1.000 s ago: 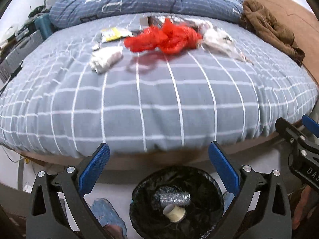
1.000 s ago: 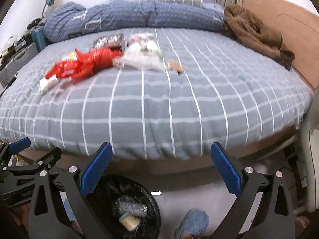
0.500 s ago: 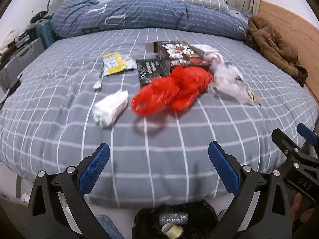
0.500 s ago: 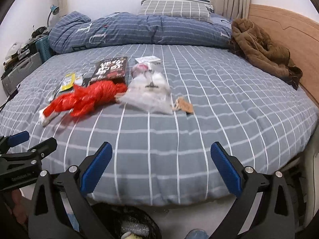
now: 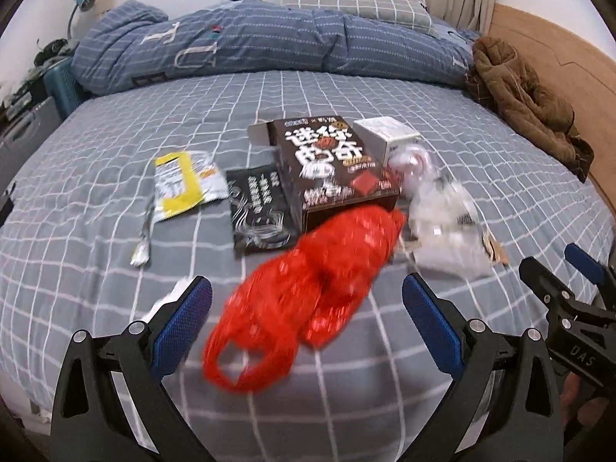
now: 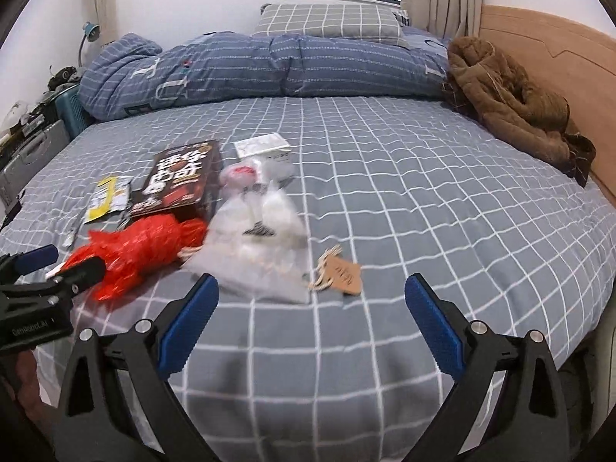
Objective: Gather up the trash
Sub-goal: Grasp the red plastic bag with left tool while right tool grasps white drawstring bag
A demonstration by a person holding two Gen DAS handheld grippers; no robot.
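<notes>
Trash lies on the grey checked bed. A red plastic bag lies just ahead of my open left gripper; it also shows in the right wrist view. Behind it are a dark box, a black packet, a yellow wrapper, a white box and a clear plastic bag. A white tissue peeks behind my left finger. My open right gripper hovers before the clear bag and a brown paper tag.
A rolled blue duvet and a pillow lie at the back. A brown coat lies by the wooden headboard on the right. Cases and clutter stand at the left of the bed.
Both grippers have risen from over the black bin at the bed's foot and moved forward over the mattress. The bin has dropped out of view. The trash is much closer.
</notes>
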